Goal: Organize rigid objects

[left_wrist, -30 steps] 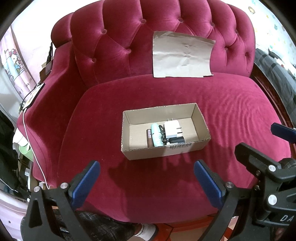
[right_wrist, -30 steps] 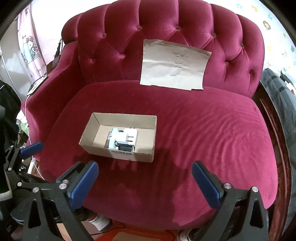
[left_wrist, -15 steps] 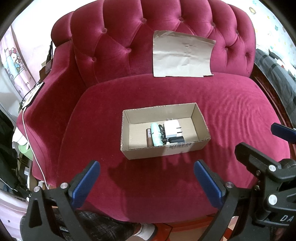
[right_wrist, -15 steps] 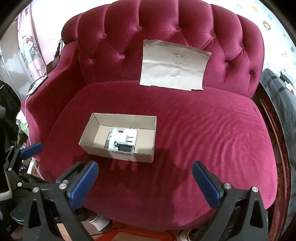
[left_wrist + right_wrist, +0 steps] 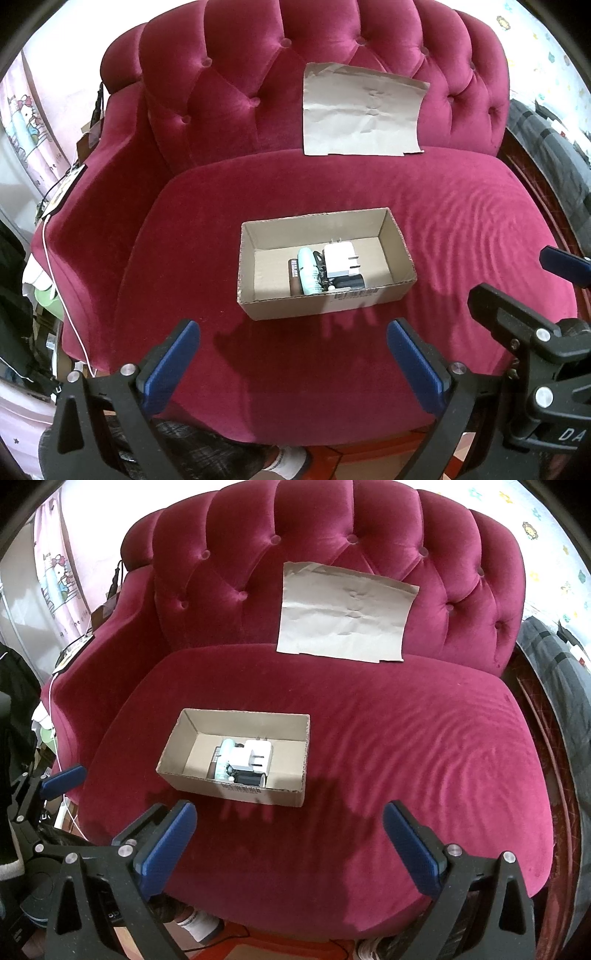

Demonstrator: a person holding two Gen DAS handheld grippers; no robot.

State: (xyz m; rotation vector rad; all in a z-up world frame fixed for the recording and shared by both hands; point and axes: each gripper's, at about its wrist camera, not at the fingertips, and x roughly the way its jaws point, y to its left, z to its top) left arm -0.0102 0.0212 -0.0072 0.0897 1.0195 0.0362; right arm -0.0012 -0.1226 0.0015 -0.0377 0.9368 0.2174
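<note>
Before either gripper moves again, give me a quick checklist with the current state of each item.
1. Left gripper open and empty: ok.
2. Right gripper open and empty: ok.
3. Box upright on the sofa seat, top open: ok.
4. White charger, teal tube and dark items inside the box: ok.
5. No loose item left on the seat: ok as far as both views show.
6. Cardboard sheet leaning on the sofa back, apart from the box: ok.
7. How many dark items lie under the charger: cannot tell.

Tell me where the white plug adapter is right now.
The white plug adapter lies inside the cardboard box on the sofa seat, right of the mint tube, partly atop a black item.
</note>
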